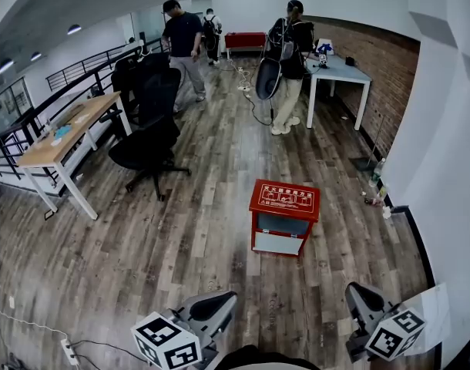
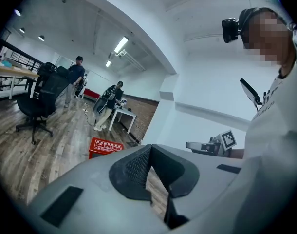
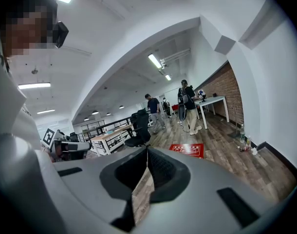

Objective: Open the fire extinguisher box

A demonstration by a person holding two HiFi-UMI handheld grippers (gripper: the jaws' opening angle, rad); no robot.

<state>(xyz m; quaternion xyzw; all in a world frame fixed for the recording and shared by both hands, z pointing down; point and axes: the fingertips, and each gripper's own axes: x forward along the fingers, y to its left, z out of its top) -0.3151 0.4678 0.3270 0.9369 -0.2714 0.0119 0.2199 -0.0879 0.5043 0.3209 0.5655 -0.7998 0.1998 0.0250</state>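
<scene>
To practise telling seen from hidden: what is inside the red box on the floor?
The red box is shut, its printed lid down. Its front shows only grey and white; the inside is covered.

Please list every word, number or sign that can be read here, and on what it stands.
Lid of the red box: white print, too small and blurred to read.
Cubes on the left gripper and right gripper: black-and-white square markers, no letters.
Nothing else carries readable text.
</scene>
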